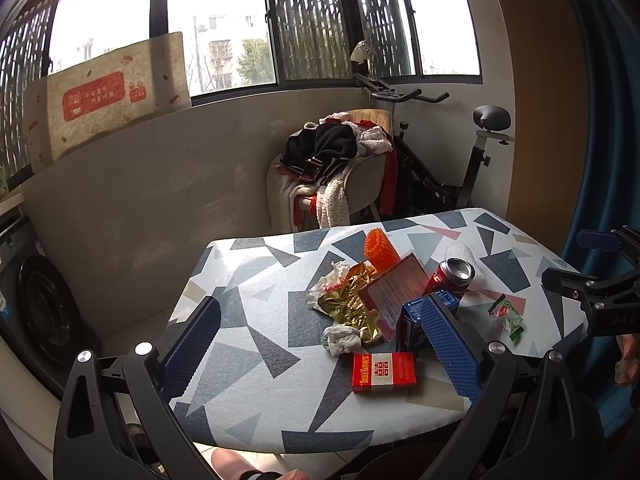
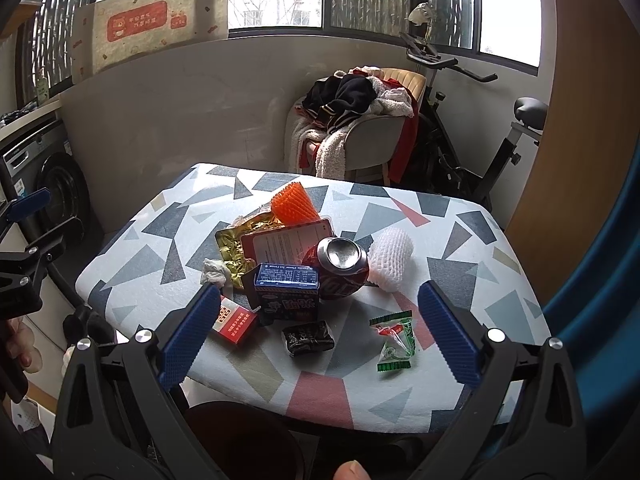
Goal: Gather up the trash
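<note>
Trash lies in a heap on a table with a geometric-patterned cover (image 1: pixel 256 304) (image 2: pixel 460 280). The heap holds a red soda can (image 1: pixel 450 276) (image 2: pixel 340 268), a blue carton (image 2: pixel 286 290) (image 1: pixel 412 320), a red cigarette pack (image 1: pixel 383 372) (image 2: pixel 234 322), gold foil (image 1: pixel 352 300) (image 2: pixel 240 240), crumpled tissue (image 1: pixel 342 338) (image 2: pixel 214 272), orange mesh (image 1: pixel 380 250) (image 2: pixel 294 206), white foam netting (image 2: pixel 390 258), a black wrapper (image 2: pixel 308 338) and a green candy wrapper (image 2: pixel 394 340) (image 1: pixel 508 316). My left gripper (image 1: pixel 320 348) hovers open over the near edge. My right gripper (image 2: pixel 320 336) stands open too, around the black wrapper's area.
A chair piled with clothes (image 1: pixel 336 160) (image 2: pixel 356 120) and an exercise bike (image 1: pixel 460 160) (image 2: pixel 480 132) stand beyond the table. A washing machine (image 2: pixel 48 176) sits at the left. A dark bin opening (image 2: pixel 240 440) shows below the table's near edge.
</note>
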A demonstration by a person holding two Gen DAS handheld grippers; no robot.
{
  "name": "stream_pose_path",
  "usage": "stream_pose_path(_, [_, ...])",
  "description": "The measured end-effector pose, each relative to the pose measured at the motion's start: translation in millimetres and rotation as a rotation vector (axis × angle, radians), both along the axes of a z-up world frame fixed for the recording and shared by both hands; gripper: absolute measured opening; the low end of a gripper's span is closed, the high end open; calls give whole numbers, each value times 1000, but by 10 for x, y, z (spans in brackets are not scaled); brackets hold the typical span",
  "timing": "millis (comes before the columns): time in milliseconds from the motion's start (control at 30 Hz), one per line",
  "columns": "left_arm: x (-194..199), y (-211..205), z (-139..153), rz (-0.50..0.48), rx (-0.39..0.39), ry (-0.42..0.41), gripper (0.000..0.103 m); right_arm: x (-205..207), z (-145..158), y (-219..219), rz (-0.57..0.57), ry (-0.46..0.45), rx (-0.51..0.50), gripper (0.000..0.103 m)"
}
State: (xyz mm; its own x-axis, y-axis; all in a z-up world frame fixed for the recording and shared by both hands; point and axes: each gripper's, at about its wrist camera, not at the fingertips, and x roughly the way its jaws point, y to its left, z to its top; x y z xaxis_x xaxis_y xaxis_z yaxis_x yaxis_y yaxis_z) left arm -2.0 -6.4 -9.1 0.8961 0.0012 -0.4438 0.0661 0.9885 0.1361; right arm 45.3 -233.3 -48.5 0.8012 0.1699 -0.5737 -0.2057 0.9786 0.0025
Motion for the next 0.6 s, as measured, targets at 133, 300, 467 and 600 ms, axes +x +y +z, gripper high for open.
stream_pose_path(133, [0, -3, -3, 0, 0, 0, 98, -2, -29, 37, -1, 2, -7, 97])
stream_pose_path(300, [6, 19, -8, 1, -4, 4, 98, 3, -33, 34, -2, 1, -7, 97])
stream_pose_path(467, [2, 23, -10, 0, -4, 3, 98, -2, -33, 33, -3, 3, -6, 97])
stream_pose_path(600, [3, 21, -9, 0, -4, 4, 98, -2, -39, 31, -1, 3, -6, 97])
